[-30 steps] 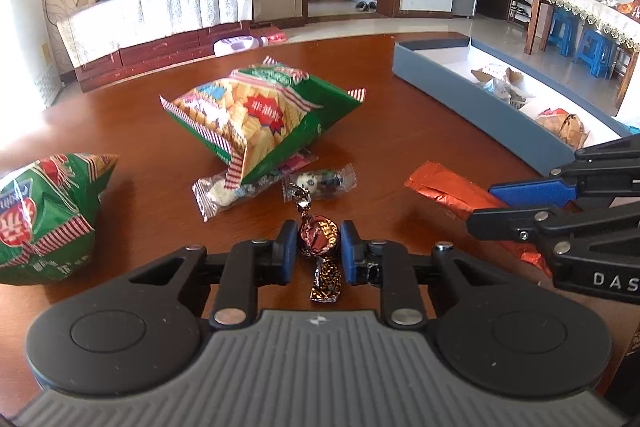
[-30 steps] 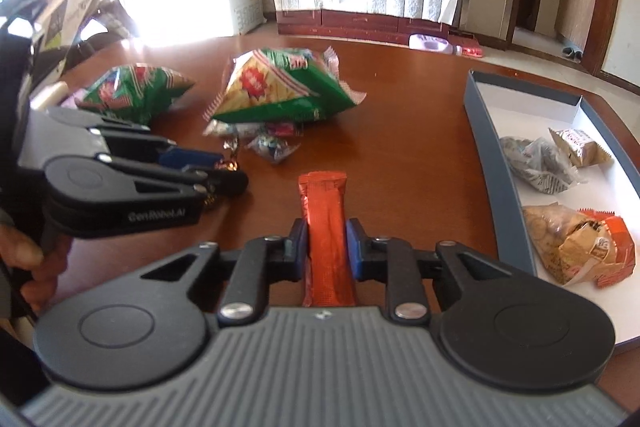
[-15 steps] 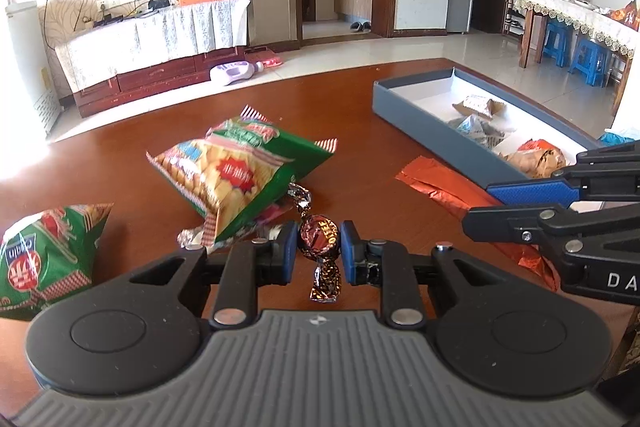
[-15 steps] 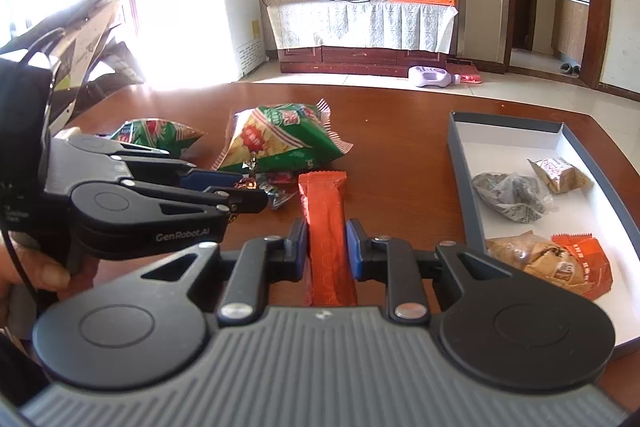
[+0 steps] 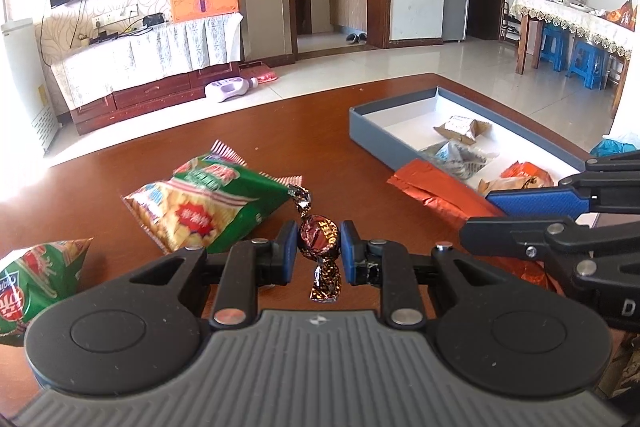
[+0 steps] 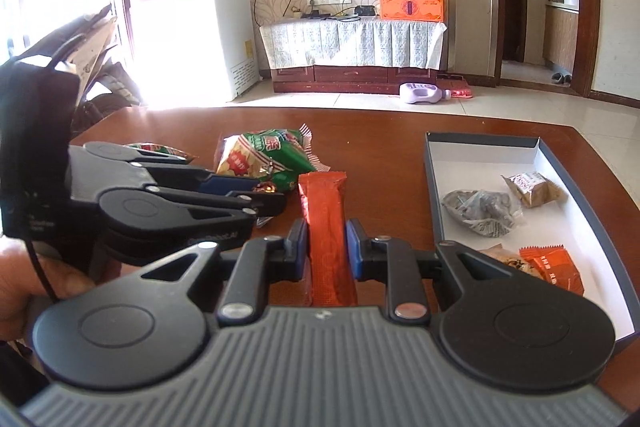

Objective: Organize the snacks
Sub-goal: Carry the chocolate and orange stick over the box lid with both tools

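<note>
My left gripper [image 5: 319, 241] is shut on a brown foil toffee candy [image 5: 320, 235] and holds it above the table. My right gripper [image 6: 327, 247] is shut on a long orange snack bar [image 6: 326, 223], also held above the table; the bar shows in the left wrist view [image 5: 440, 187]. The grey box [image 6: 430, 179] with a white inside lies to the right and holds several small snack packs [image 6: 480, 211]. It also shows in the left wrist view [image 5: 380, 135]. The left gripper sits left of the bar in the right wrist view [image 6: 262, 199].
A large green chip bag [image 5: 212, 199] lies on the brown table [image 5: 320, 131] ahead of the left gripper. A second green bag [image 5: 36, 275] lies at the far left. The table's far edge curves behind them, with floor and a TV cabinet beyond.
Both grippers have risen from the table with their snacks. The small packs under the chip bag have dropped out of the left wrist view, and the box looks farther below.
</note>
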`<control>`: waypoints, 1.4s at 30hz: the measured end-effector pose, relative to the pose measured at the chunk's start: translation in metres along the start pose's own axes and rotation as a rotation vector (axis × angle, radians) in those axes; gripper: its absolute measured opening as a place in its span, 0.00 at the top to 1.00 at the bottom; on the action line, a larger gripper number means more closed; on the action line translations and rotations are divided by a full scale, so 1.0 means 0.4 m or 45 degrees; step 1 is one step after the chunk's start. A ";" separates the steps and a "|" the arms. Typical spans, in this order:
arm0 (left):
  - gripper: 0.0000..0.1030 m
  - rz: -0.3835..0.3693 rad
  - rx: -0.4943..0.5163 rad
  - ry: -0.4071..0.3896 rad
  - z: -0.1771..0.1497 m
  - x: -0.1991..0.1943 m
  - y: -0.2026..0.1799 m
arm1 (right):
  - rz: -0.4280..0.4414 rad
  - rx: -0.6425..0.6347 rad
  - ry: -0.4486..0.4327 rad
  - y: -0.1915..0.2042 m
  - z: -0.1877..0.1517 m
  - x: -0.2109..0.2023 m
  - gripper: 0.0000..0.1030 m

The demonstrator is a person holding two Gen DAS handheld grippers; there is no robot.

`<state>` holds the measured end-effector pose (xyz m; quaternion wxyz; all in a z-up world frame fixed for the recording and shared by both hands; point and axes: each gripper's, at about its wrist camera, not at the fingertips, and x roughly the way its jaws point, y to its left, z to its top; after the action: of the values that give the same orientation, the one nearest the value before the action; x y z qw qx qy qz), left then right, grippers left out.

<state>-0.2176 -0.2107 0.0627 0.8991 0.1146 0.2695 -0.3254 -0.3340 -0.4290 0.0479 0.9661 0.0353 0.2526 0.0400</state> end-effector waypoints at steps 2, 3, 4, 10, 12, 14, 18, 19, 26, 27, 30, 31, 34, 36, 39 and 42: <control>0.74 -0.006 -0.002 -0.007 0.007 0.002 -0.012 | -0.004 -0.001 -0.011 -0.007 0.002 -0.008 0.77; 0.74 -0.007 0.000 -0.010 0.011 0.003 -0.019 | -0.004 0.000 -0.014 -0.010 0.003 -0.011 0.77; 0.74 -0.007 0.004 -0.014 0.014 0.004 -0.026 | -0.006 0.002 -0.018 -0.014 0.004 -0.016 0.77; 0.74 -0.016 0.026 -0.029 0.031 0.011 -0.064 | -0.019 0.023 -0.035 -0.044 0.007 -0.035 0.77; 0.74 -0.025 0.025 -0.030 0.035 0.016 -0.075 | -0.025 0.030 -0.042 -0.053 0.007 -0.041 0.77; 0.74 -0.027 0.025 -0.032 0.040 0.019 -0.084 | -0.030 0.038 -0.048 -0.062 0.006 -0.046 0.77; 0.74 -0.042 0.024 -0.037 0.049 0.030 -0.107 | -0.043 0.049 -0.060 -0.079 0.005 -0.054 0.77; 0.74 -0.046 0.031 -0.037 0.050 0.033 -0.115 | -0.048 0.051 -0.062 -0.082 0.004 -0.055 0.77; 0.74 -0.077 0.054 -0.048 0.059 0.057 -0.165 | -0.088 0.085 -0.078 -0.123 0.002 -0.061 0.77; 0.74 -0.083 0.053 -0.048 0.060 0.061 -0.172 | -0.094 0.091 -0.077 -0.130 0.000 -0.061 0.77; 0.74 -0.099 0.052 -0.051 0.066 0.074 -0.187 | -0.110 0.103 -0.079 -0.150 -0.001 -0.066 0.77; 0.74 -0.104 0.053 -0.053 0.067 0.078 -0.192 | -0.116 0.108 -0.079 -0.158 -0.002 -0.066 0.77; 0.74 -0.114 0.048 -0.056 0.074 0.091 -0.206 | -0.134 0.125 -0.075 -0.180 -0.003 -0.062 0.77; 0.74 -0.125 0.039 -0.054 0.080 0.101 -0.215 | -0.148 0.137 -0.077 -0.194 -0.004 -0.063 0.77; 0.74 -0.137 0.049 -0.058 0.083 0.111 -0.231 | -0.165 0.169 -0.073 -0.217 -0.008 -0.062 0.77; 0.74 -0.147 0.064 -0.058 0.089 0.123 -0.243 | -0.178 0.193 -0.070 -0.239 -0.013 -0.062 0.77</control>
<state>-0.2343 -0.3242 0.0619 0.8816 0.1141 0.2466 -0.3858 -0.3524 -0.5262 0.0469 0.9677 0.0915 0.2301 -0.0478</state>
